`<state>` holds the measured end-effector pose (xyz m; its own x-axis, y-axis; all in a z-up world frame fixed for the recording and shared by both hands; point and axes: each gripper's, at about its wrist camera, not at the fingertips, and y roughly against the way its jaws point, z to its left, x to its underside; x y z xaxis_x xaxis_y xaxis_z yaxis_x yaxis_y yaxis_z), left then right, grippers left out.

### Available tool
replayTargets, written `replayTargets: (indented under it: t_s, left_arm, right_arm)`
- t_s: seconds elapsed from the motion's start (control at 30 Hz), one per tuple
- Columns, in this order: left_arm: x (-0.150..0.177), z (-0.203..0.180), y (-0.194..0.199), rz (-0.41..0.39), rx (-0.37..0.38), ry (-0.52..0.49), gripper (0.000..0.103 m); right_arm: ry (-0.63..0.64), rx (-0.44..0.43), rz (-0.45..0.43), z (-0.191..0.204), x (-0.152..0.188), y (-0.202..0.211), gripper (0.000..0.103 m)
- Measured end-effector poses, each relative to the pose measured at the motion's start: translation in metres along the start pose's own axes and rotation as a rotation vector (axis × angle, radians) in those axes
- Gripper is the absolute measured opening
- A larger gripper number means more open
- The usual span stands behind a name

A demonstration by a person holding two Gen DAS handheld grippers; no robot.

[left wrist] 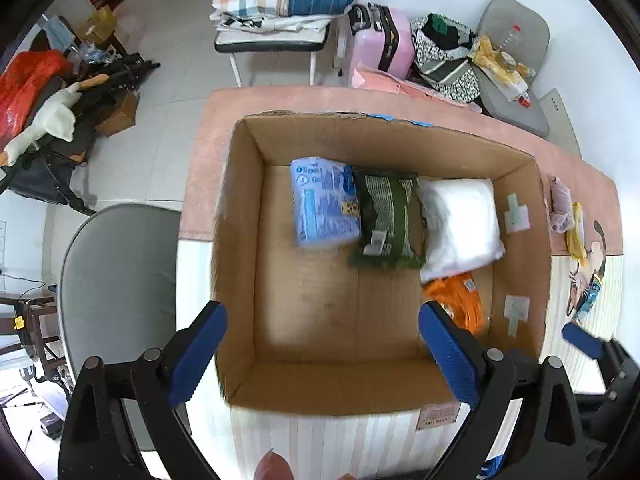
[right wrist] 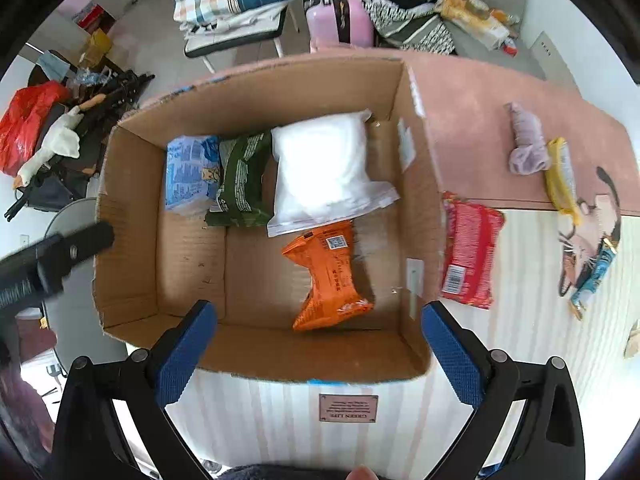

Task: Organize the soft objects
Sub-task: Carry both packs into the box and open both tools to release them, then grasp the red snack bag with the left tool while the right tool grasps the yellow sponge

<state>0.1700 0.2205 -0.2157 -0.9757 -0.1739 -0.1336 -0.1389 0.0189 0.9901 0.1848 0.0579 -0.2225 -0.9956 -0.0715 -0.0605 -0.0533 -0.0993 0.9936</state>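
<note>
On the bench (right wrist: 500,380), an open cardboard box (right wrist: 256,352) is placed, partly over a pink cloth (right wrist: 480,120) and partly over a pale striped surface. Inside the box, three soft packs are lined up side by side along the far wall: a blue pack (right wrist: 188,176) at the left, a dark green pack (right wrist: 242,180) touching it in the middle, and a white pouch (right wrist: 324,168) at the right. An orange pack (right wrist: 330,276) is seen below the white pouch, its upper end just under the pouch's edge; whether it rests fully on the box floor cannot be told.

Outside the box, a red pack (right wrist: 468,252) is laid just beside the right wall. Farther right, a lilac cloth bundle (right wrist: 526,144), a yellow pack (right wrist: 562,176) and a blue-and-gold wrapper (right wrist: 596,276) are found on the bench.

The left tool (left wrist: 322,354) is held above the near wall of the box with its jaws spread wide; nothing is gripped. The right tool (right wrist: 320,354) is likewise held above the near wall, jaws released and empty. A fingertip (left wrist: 272,466) is visible at the lower edge of the left wrist view.
</note>
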Motion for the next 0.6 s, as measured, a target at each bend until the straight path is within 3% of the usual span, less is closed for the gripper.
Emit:
replayTargets:
  t_s: [0.3,0.6]
  left_arm:
    - [0.042,-0.017,0.047,-0.092,-0.025,-0.007,0.099]
    - [0.056,-0.053,0.087,-0.159,-0.02,-0.009,0.099]
  right_arm:
    - [0.044,0.001,-0.104,-0.008,0.028,0.057,0.103]
    - [0.025,-0.092,-0.163,-0.034,0.046,0.096,0.103]
